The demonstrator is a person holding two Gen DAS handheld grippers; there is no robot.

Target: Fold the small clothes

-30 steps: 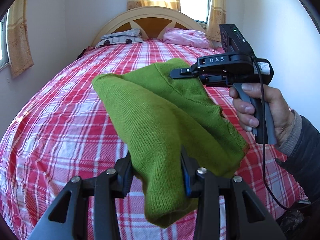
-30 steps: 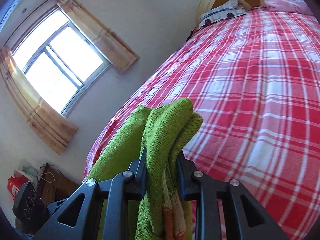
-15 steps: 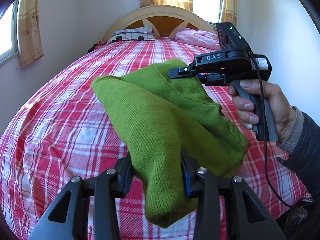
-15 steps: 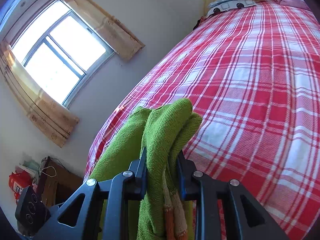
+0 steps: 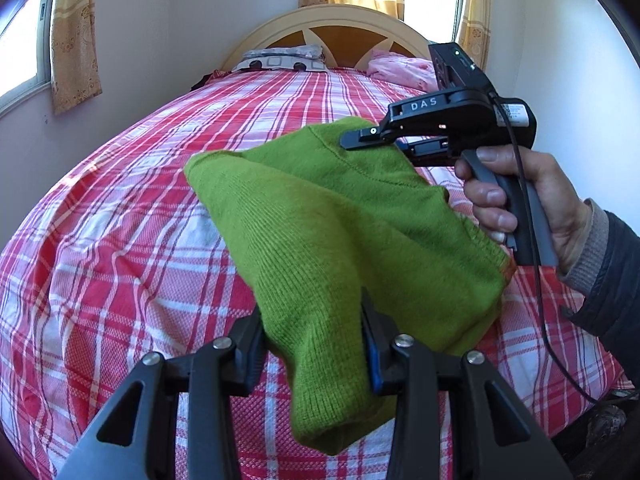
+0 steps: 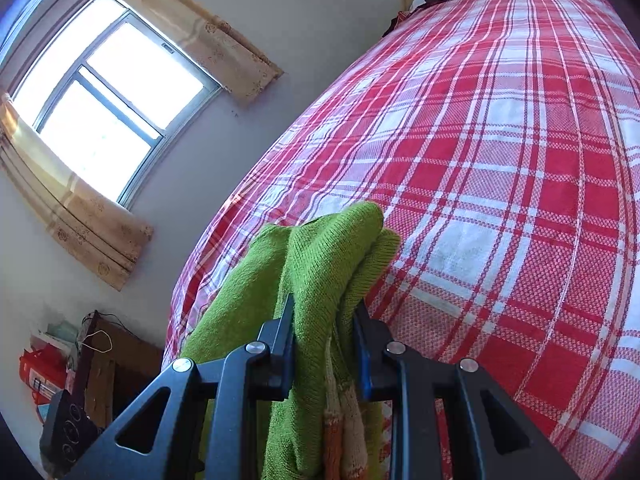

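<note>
A small green knit sweater [image 5: 328, 232] hangs in the air above the red plaid bed [image 5: 120, 248], stretched between both grippers. My left gripper [image 5: 312, 332] is shut on its near part, with a loose sleeve end drooping below the fingers. My right gripper [image 5: 352, 142] is shut on the far upper edge, held by a hand at the right. In the right wrist view the gripper [image 6: 324, 320] pinches a bunched fold of the sweater [image 6: 328, 248], with an orange and cream striped hem hanging between the fingers.
The bed has a wooden headboard [image 5: 340, 28], a grey patterned pillow [image 5: 284, 58] and a pink pillow [image 5: 404, 70] at the far end. A window with curtains [image 6: 104, 92] is on the left wall. A wooden stand with clutter [image 6: 96, 364] sits beside the bed.
Both grippers have carried the sweater forward over the bed toward the headboard, still held the same way. The bed looks closer in the right wrist view.
</note>
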